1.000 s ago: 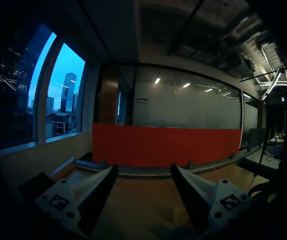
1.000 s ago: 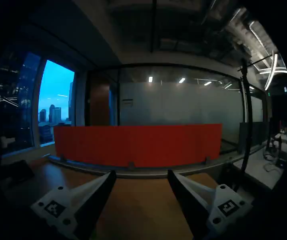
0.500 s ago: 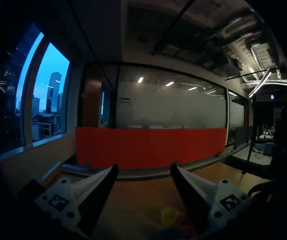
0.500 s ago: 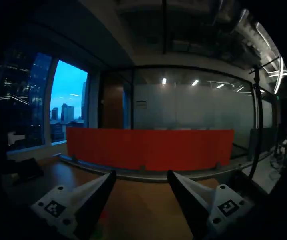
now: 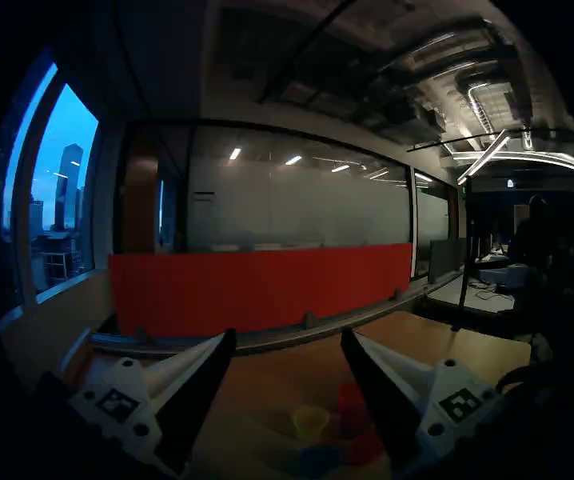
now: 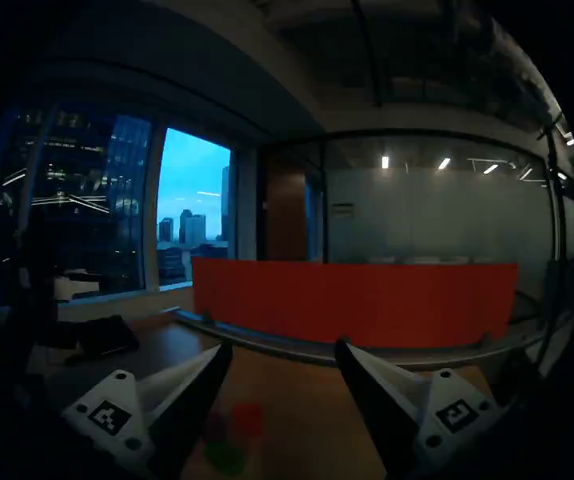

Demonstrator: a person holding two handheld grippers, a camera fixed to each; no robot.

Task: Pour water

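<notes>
Holding both pairs of fingers wide, nothing btwn them. Left gripper (image 5: 287, 331): yellow cup (image 5: 311, 420) sits on bench (image 5: 447, 336) just below gap btwn my fingers, red cup (image 5: 351, 396) next to it, by right finger. Right gripper (image 6: 283, 344): green cup (image 6: 225, 458) low, near left finger. Dim light, colours approx.

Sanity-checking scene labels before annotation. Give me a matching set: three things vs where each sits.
1 small yellow plastic cup
2 long red partition panel
3 flat black slab

A along the wooden table's far edge
B on the table, far left in right gripper view
C on the table, between the left gripper's open jaws

Pairs: 1-C, 2-A, 3-B
</notes>
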